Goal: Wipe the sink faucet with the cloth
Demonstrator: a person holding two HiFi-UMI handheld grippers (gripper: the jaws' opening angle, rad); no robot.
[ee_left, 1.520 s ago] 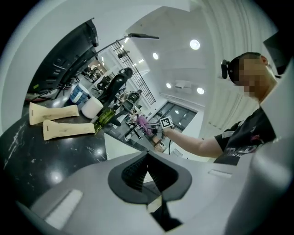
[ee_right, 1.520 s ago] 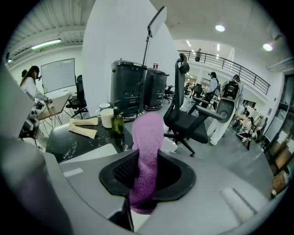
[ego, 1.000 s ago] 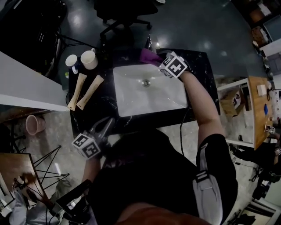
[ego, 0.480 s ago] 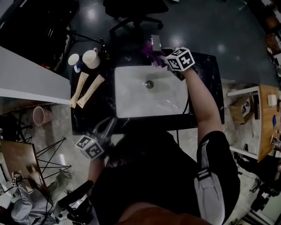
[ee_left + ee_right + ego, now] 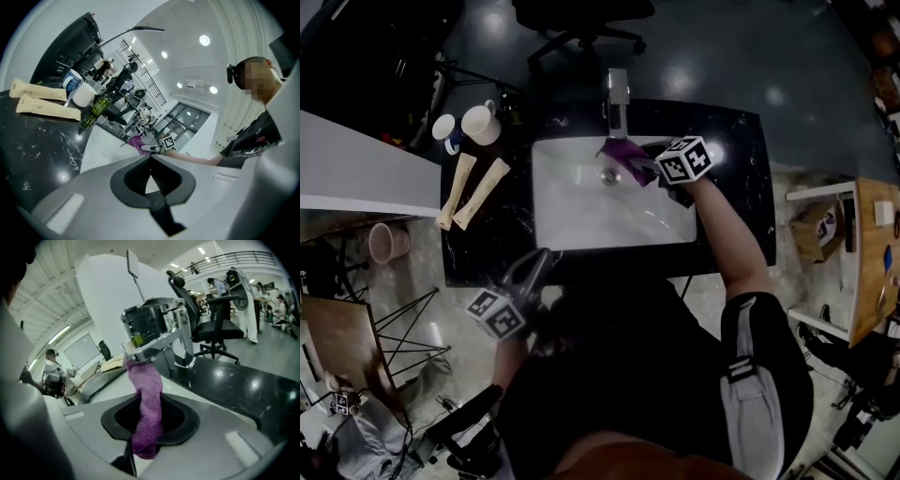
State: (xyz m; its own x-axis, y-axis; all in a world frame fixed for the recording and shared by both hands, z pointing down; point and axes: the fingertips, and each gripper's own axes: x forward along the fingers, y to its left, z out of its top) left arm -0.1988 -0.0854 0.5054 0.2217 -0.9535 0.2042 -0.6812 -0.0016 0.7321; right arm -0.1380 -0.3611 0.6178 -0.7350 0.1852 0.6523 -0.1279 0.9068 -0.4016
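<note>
A chrome faucet [image 5: 618,98] stands at the back edge of the white sink [image 5: 581,216]. My right gripper [image 5: 645,166] is shut on a purple cloth [image 5: 623,153], just in front of the faucet over the back of the basin. In the right gripper view the cloth [image 5: 146,404] runs up from between the jaws, and its far end touches the underside of the faucet's spout [image 5: 154,324]. My left gripper [image 5: 532,270] hangs at the counter's near edge, away from the sink. Its jaws [image 5: 151,161] are shut with nothing between them.
Two mugs [image 5: 480,124] and two beige packets [image 5: 473,192] lie on the black marble counter [image 5: 731,187] left of the sink. A green bottle [image 5: 96,110] stands near the mugs. An office chair [image 5: 215,319] is behind the counter.
My right gripper has rolled and come down with the cloth, from beside the faucet to below its spout over the basin. The left gripper has shifted a little along the counter's near edge.
</note>
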